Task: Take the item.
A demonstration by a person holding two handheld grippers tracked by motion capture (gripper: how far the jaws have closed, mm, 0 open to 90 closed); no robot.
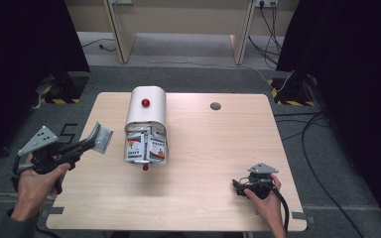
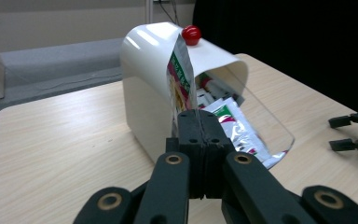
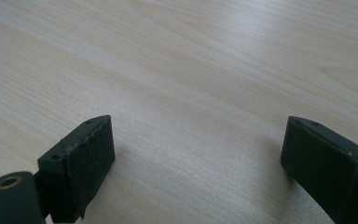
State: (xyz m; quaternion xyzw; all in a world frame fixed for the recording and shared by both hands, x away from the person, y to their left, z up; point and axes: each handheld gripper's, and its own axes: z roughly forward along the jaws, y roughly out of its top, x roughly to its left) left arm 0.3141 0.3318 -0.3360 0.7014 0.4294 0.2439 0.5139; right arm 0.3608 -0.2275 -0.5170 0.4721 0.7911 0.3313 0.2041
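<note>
Resting low on the near right part of the wooden table (image 1: 203,198), the right gripper (image 1: 239,187) has its jaws wide apart with nothing between them. Farther left, past the table's left edge, the left gripper (image 1: 93,141) has its jaws squeezed tight on a shiny packet (image 1: 100,137). Beyond that, in the middle of the table, sits a white box (image 1: 147,116) with a red knob (image 1: 145,103). Its clear front is open and more packets (image 1: 145,145) sit inside.

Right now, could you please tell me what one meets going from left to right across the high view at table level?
Left gripper → foil packet pinched in it → white bread-bin-style box with packets inside → grey table grommet → right gripper.
</note>
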